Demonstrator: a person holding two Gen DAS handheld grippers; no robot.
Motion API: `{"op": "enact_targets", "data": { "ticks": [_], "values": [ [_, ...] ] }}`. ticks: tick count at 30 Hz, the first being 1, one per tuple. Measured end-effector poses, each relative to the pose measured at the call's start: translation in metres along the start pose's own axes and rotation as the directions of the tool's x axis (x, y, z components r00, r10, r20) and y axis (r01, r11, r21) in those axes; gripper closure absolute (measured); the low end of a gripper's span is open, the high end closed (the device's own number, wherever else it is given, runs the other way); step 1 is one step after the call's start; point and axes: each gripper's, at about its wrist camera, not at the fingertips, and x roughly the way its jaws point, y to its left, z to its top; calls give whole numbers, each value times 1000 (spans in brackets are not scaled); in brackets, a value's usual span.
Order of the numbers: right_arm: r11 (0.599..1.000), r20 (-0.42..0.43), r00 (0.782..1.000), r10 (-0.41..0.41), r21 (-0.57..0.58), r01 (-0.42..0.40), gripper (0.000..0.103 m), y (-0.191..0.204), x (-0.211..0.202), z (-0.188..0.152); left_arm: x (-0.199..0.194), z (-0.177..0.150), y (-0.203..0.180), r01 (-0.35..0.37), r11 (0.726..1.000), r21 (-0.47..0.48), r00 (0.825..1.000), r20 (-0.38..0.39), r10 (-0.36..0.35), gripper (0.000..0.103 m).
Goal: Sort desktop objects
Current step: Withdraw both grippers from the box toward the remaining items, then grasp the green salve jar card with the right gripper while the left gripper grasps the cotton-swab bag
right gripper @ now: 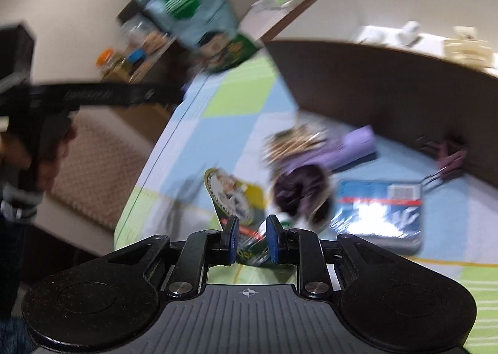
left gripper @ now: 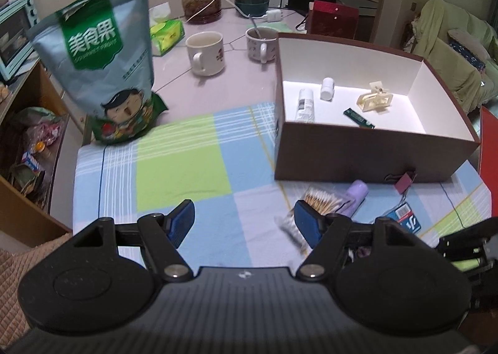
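— We start at our right gripper (right gripper: 251, 240): the blue pads (right gripper: 273, 238) stand a narrow gap apart, and a green-and-yellow packet (right gripper: 232, 195) runs down between them. The picture is smeared, so we cannot tell whether the pads are actually pinching it.

— And our left gripper (left gripper: 244, 223)?

— Spread wide, nothing between the fingers, hanging over the checked cloth (left gripper: 183, 161).

— What lies just beyond the right one?

— A dark purple bundle (right gripper: 300, 192) just right of the packet, a blue tissue pack (right gripper: 381, 207) further right, then the cotton swabs (right gripper: 295, 139) and a lilac tube (right gripper: 351, 145) beyond, all on the cloth.

— We see those from the left side too?

— Yes: swabs (left gripper: 320, 198), tube (left gripper: 356, 195) and tissue pack (left gripper: 404, 220) near the right finger, with a purple binder clip (left gripper: 403, 181) against the front wall of the brown box (left gripper: 358, 151).

— Inside the box?

— A white tube (left gripper: 305, 105), a small white bottle (left gripper: 327, 88), a cream hair claw (left gripper: 375, 98) and a dark green strip (left gripper: 358, 118).

— Further out?

— A tall snack bag (left gripper: 105, 73) stands far left, with two mugs (left gripper: 205, 53) behind the cloth.
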Motion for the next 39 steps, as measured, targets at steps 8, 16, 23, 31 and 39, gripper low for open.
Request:
{"op": "enact_targets", "data": {
  "ticks": [8, 16, 23, 31, 39],
  "values": [
    [998, -56, 997, -62, -34, 60, 78, 15, 12, -29, 5, -23, 9, 6, 1000, -1, 999, -46, -6, 35],
    [988, -72, 989, -128, -97, 121, 63, 21, 19, -41, 10, -43, 12, 27, 1000, 1, 996, -89, -27, 35],
    [953, -66, 975, -212, -237, 191, 37, 33, 38, -49, 11, -54, 20, 31, 1000, -7, 994, -105, -31, 35],
    [902, -66, 962, -263, -372, 221, 57, 43, 67, -57, 14, -59, 26, 24, 1000, -10, 992, -120, -25, 35],
    [887, -70, 964, -257, -412, 207, 73, 44, 68, -69, 27, -59, 22, 33, 999, 25, 990, -141, -29, 35]
  ]
}}
